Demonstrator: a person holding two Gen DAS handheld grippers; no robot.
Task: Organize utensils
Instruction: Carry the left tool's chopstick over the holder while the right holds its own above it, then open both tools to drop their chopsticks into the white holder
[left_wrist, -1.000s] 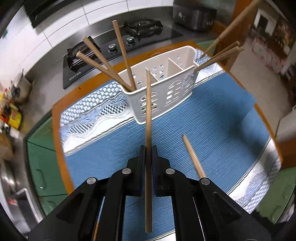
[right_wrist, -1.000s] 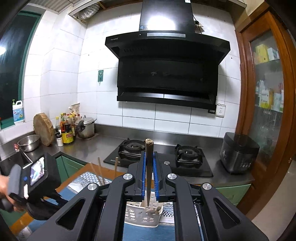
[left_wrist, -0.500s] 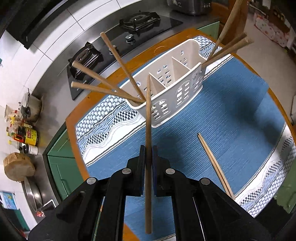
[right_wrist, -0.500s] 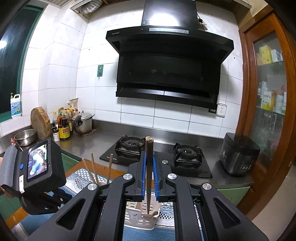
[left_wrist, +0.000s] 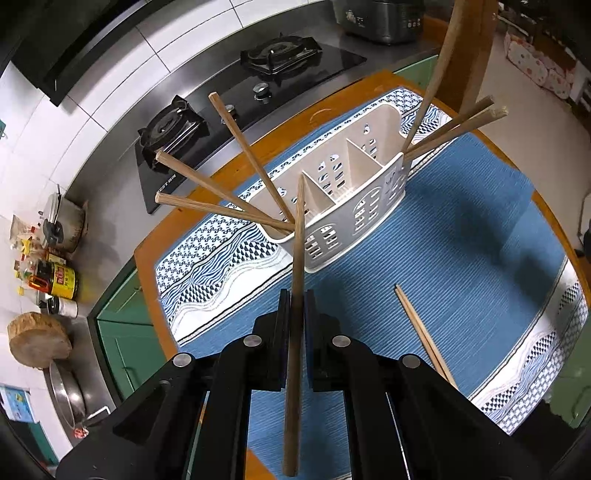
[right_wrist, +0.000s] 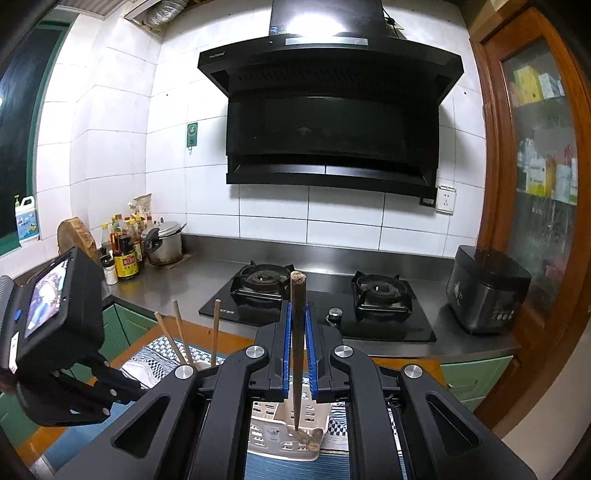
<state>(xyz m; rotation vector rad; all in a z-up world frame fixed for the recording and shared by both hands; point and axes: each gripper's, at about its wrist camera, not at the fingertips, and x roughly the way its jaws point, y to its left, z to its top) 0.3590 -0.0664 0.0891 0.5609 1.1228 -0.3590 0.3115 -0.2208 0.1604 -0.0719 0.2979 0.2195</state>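
A white slotted utensil caddy (left_wrist: 354, 199) with three compartments stands on a blue mat (left_wrist: 461, 258). Three chopsticks (left_wrist: 207, 206) lean out of its left compartment, three more (left_wrist: 454, 125) out of its right end. My left gripper (left_wrist: 294, 306) is shut on a chopstick (left_wrist: 297, 266) held above the mat, its tip over the caddy's left part. My right gripper (right_wrist: 297, 332) is shut on a dark chopstick (right_wrist: 296, 339) held upright, its tip over the caddy (right_wrist: 284, 435) right end. A pair of chopsticks (left_wrist: 421, 328) lies on the mat at right.
A wooden table (left_wrist: 147, 266) carries the mat. Behind it are a gas hob (left_wrist: 236, 107), a rice cooker (right_wrist: 484, 291), a pot (right_wrist: 164, 243) and sauce bottles (right_wrist: 123, 251). The left gripper's body (right_wrist: 55, 332) shows at left in the right wrist view.
My left gripper has risen and drawn back with its chopstick, so the caddy looks smaller and farther. My right gripper has risen a little with its chopstick.
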